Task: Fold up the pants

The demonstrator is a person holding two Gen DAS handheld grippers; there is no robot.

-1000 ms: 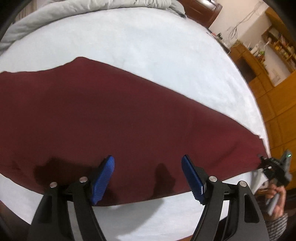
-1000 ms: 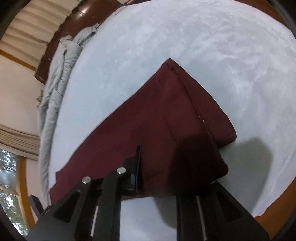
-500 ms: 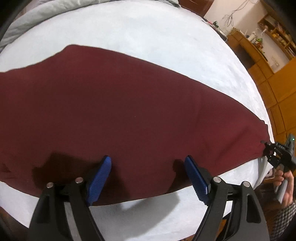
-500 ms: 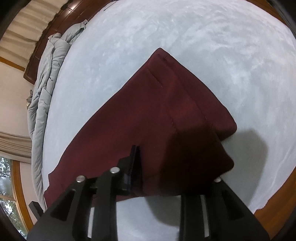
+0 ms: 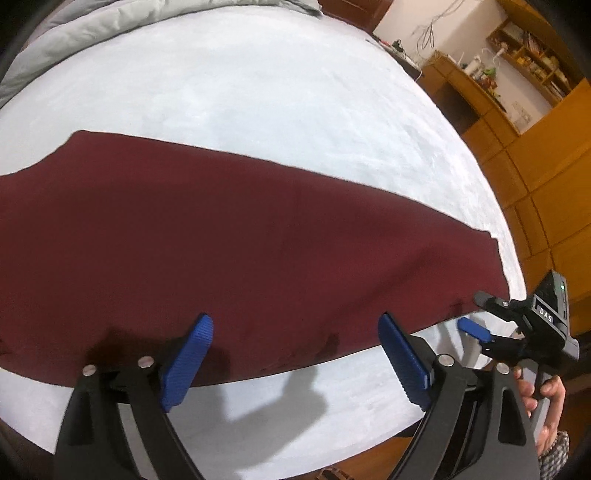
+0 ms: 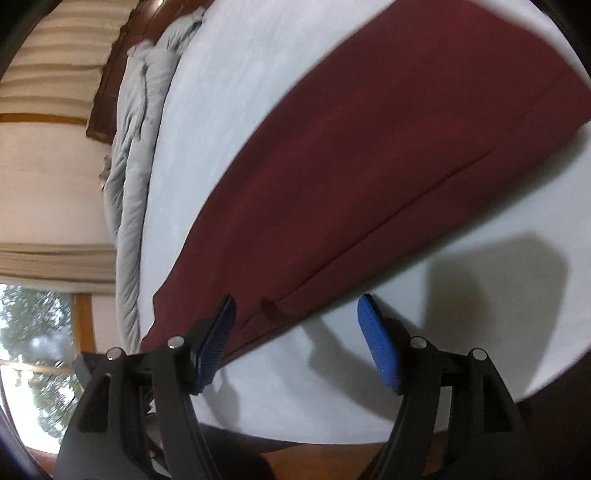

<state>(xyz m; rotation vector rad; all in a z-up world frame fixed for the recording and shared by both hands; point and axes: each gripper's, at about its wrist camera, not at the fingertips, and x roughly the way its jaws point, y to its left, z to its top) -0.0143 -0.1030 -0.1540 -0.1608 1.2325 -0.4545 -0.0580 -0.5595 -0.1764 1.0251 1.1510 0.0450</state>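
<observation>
Dark red pants (image 5: 240, 240) lie flat in a long band across the white bed (image 5: 277, 92). My left gripper (image 5: 295, 343) hovers over their near edge. Its jaws are opening and its blue pads (image 5: 192, 350) press on nothing. At the right end of the pants, a hand (image 5: 539, 387) holds my right gripper (image 5: 476, 314). In the right wrist view the pants (image 6: 369, 166) run away from the right gripper (image 6: 299, 332). Its jaws are opening too, with only the cloth's near edge ahead of the left pad (image 6: 218, 339) and no grip on it.
A grey duvet (image 5: 110, 26) is bunched along the head of the bed, also seen in the right wrist view (image 6: 136, 147). Wooden cabinets and shelves (image 5: 535, 166) stand past the right side. The bed's near edge (image 5: 332, 454) runs just behind both grippers. A window (image 6: 37, 332) is at the left.
My right gripper was shut on the pants' end; it has let go, opened and pulled back toward the bed's edge. The left gripper opened wider and drew back a little.
</observation>
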